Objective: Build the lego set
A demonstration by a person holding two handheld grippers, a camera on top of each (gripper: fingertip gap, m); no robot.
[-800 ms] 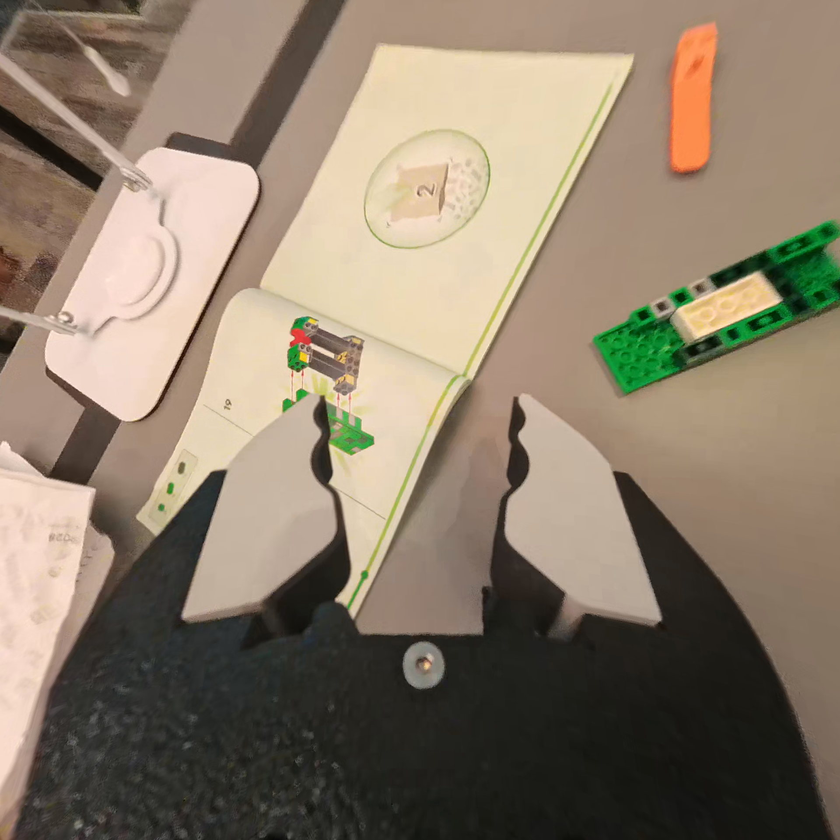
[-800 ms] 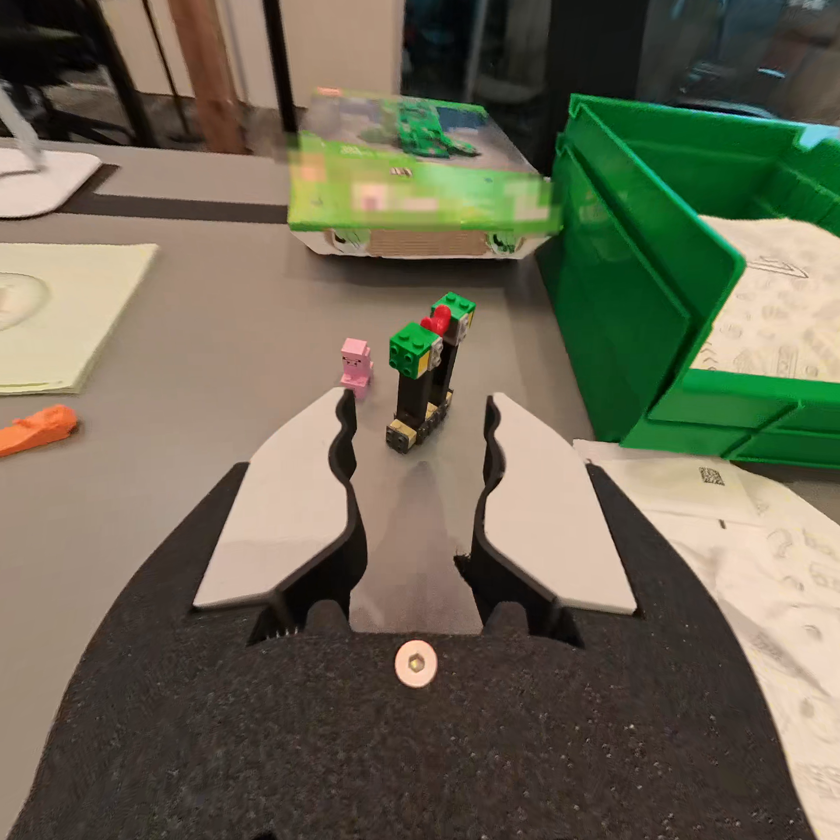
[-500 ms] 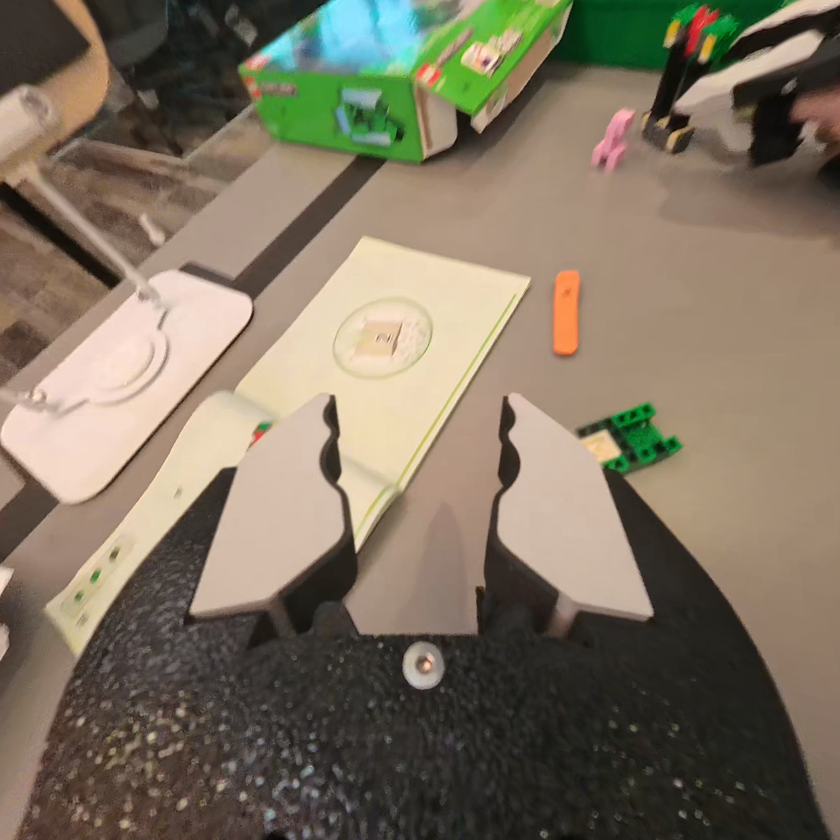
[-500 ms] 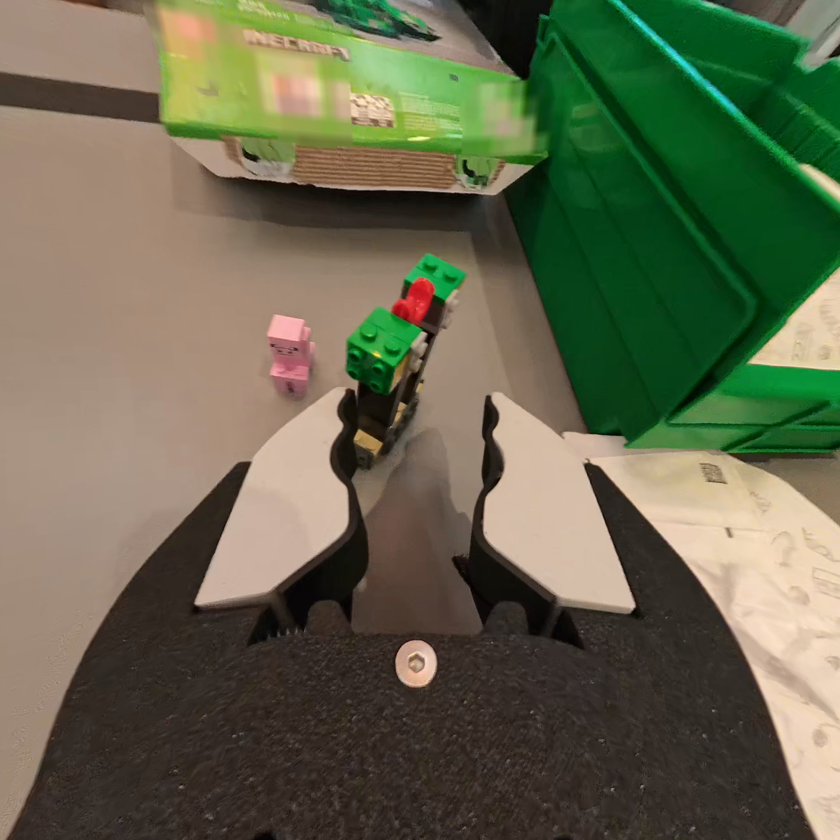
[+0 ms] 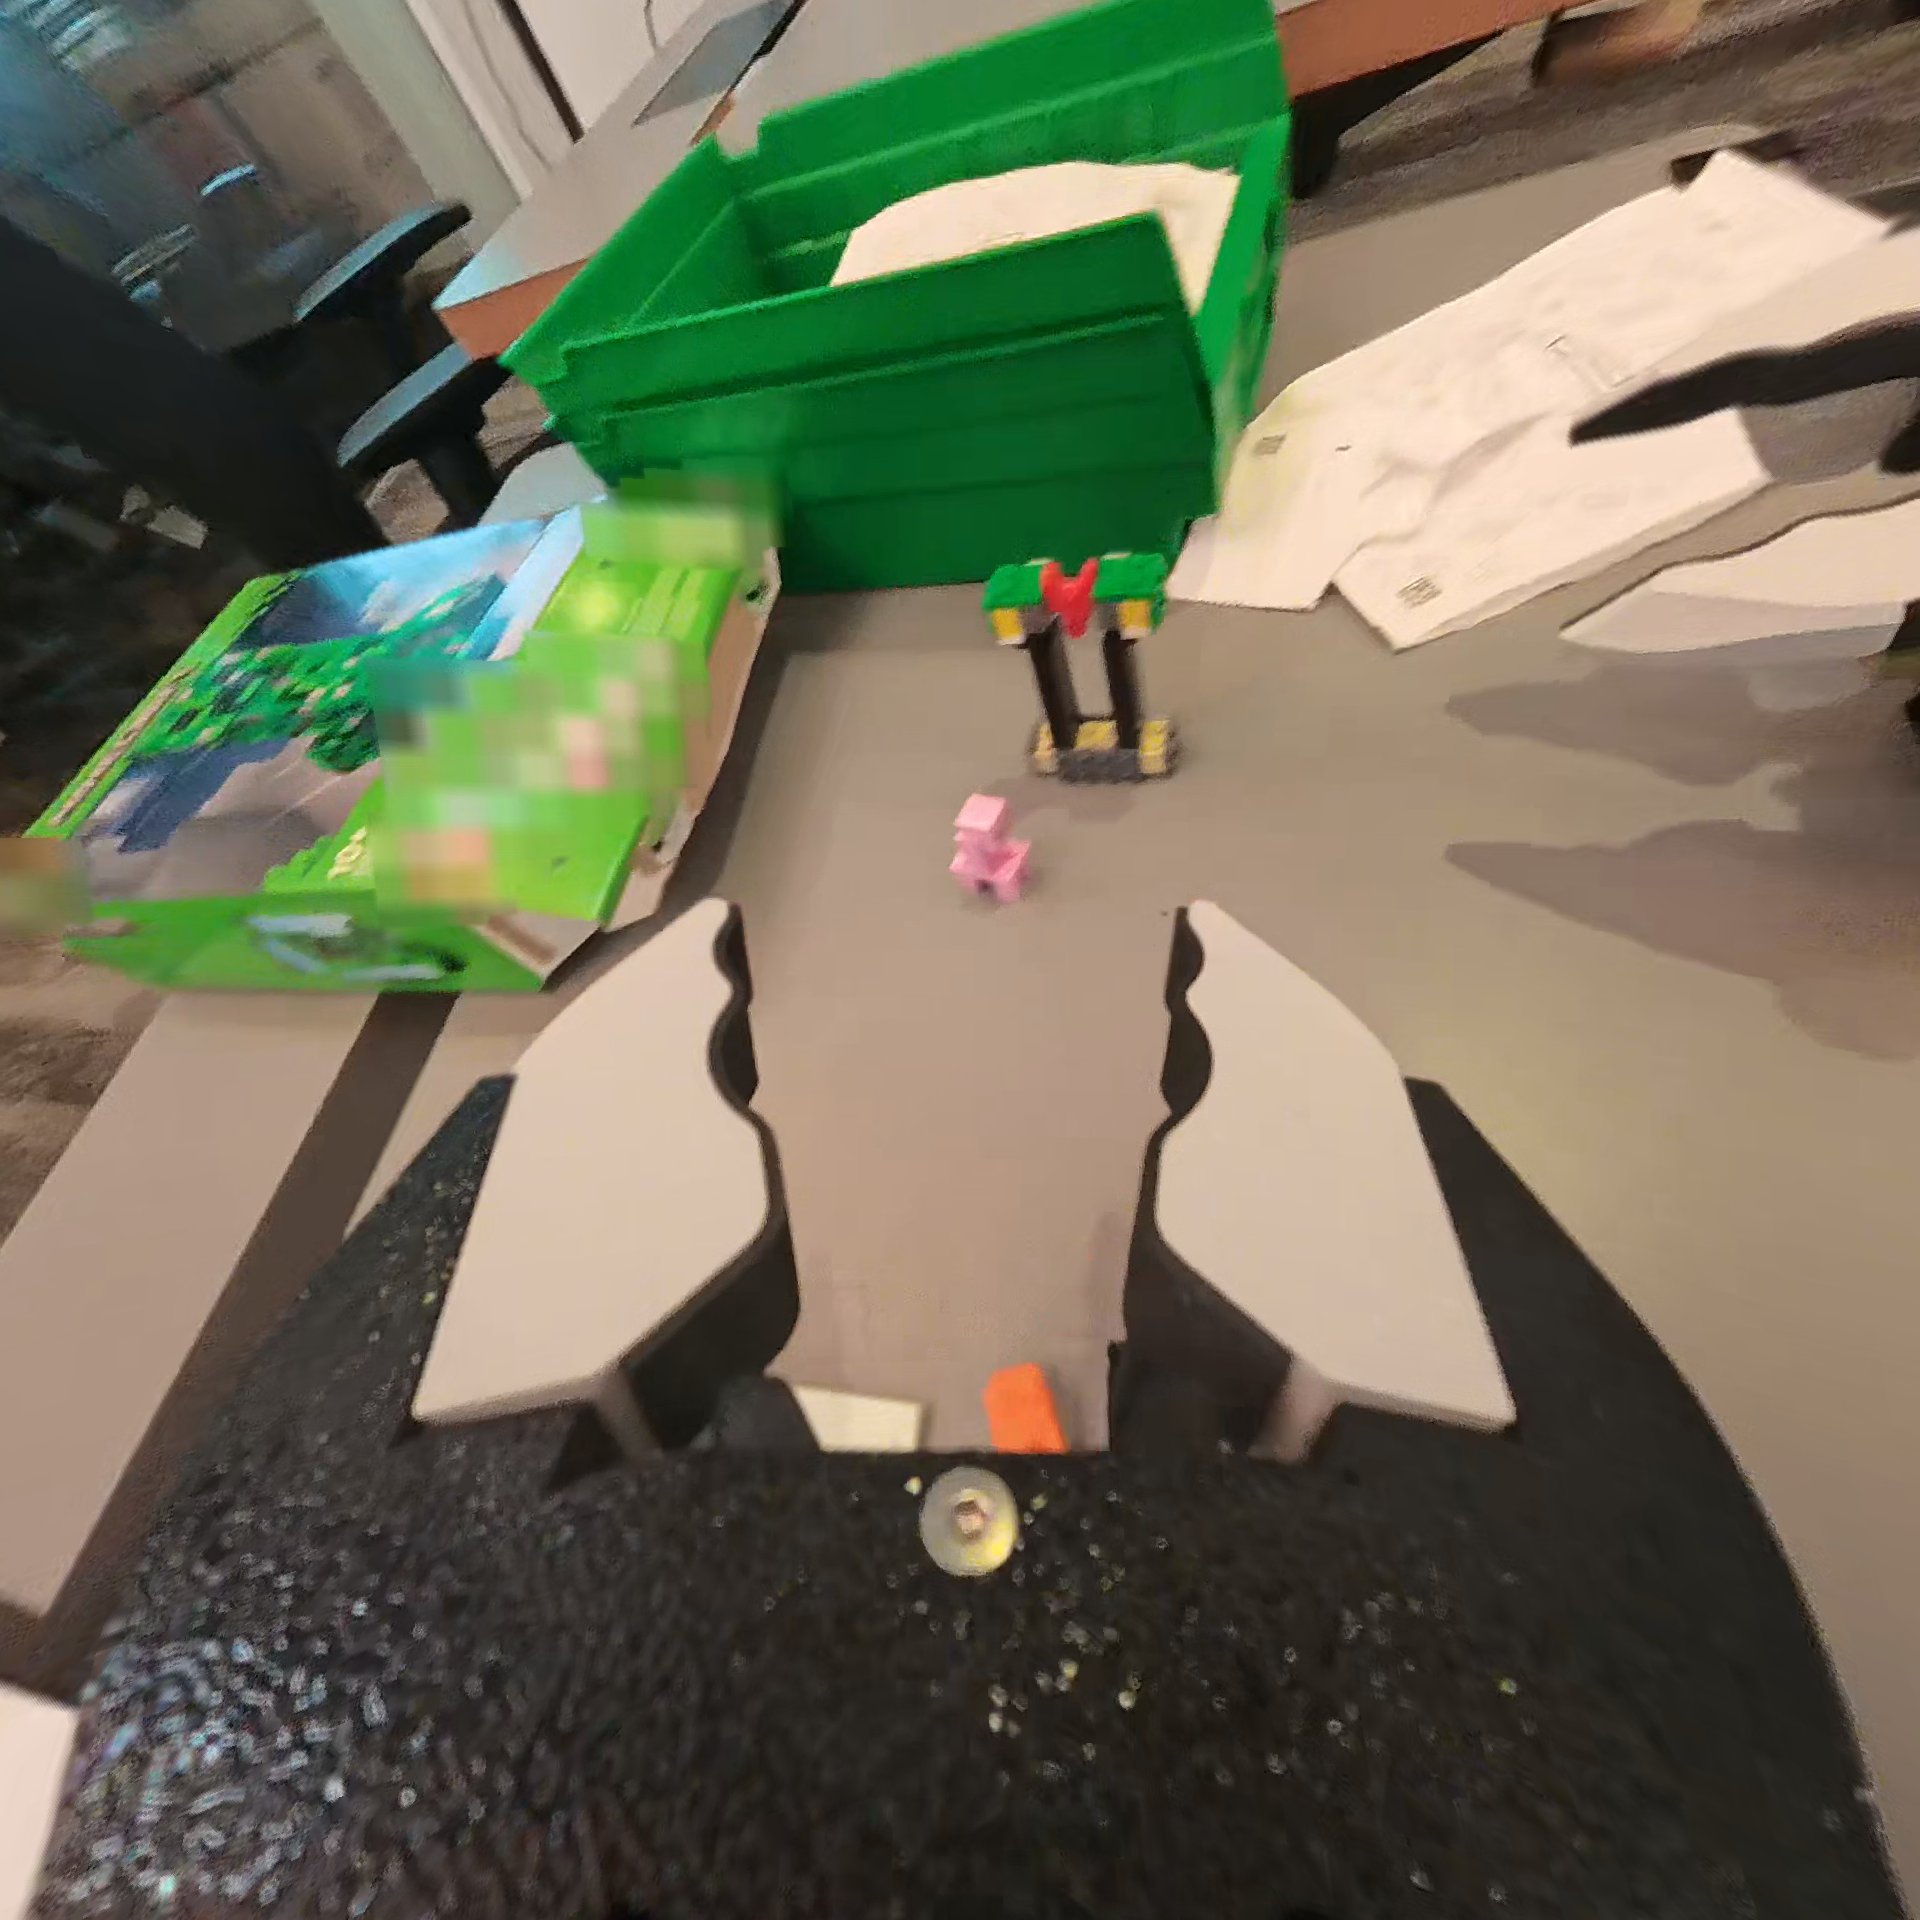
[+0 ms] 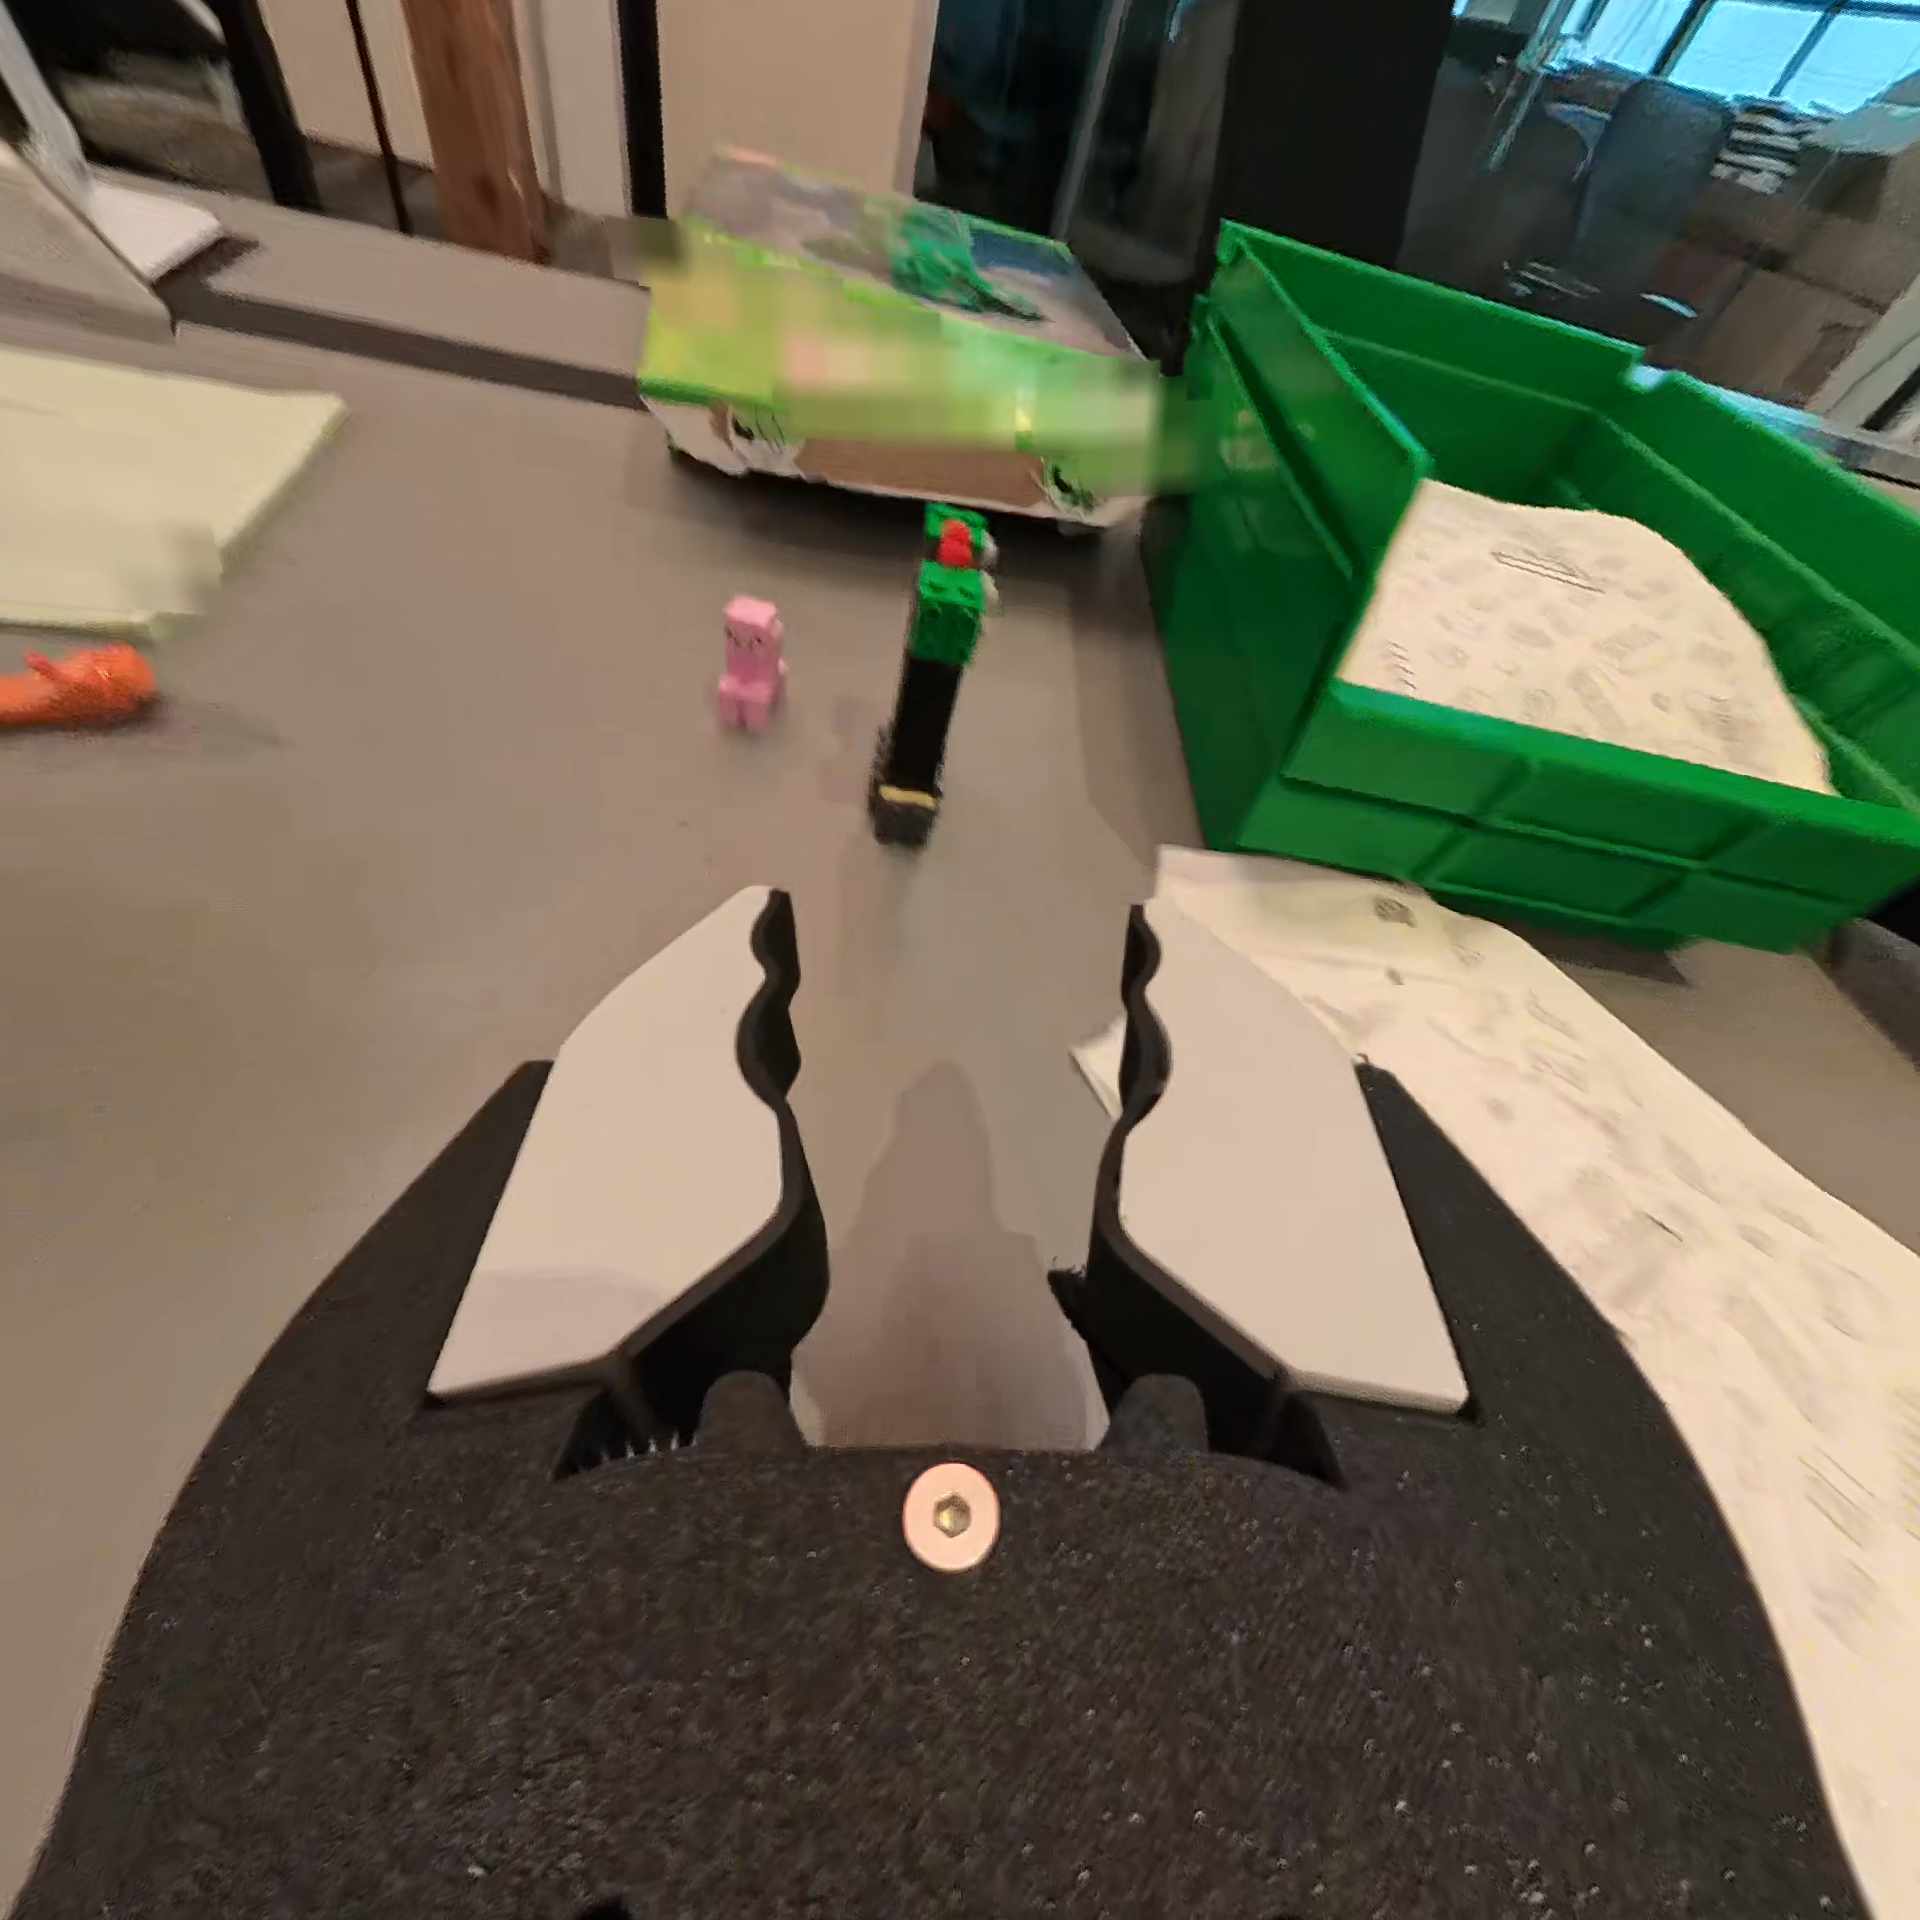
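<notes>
A small lego tower with two black pillars, green top bricks and a red piece stands upright on the grey table; it also shows in the right wrist view. A pink lego pig stands just in front of it, to its left in the right wrist view. My left gripper is open and empty, short of the pig. My right gripper is open and empty, a little short of the tower. The right gripper shows blurred at the right edge of the left wrist view.
A green bin holding a white paper bag stands behind the tower. The set's green box lies to the left. White paper bags lie on the right. An orange brick separator and the light green manual lie left.
My left gripper has swung up from the manual and green base plate toward the tower and pig. My right gripper has pulled back from the tower, which still stands.
</notes>
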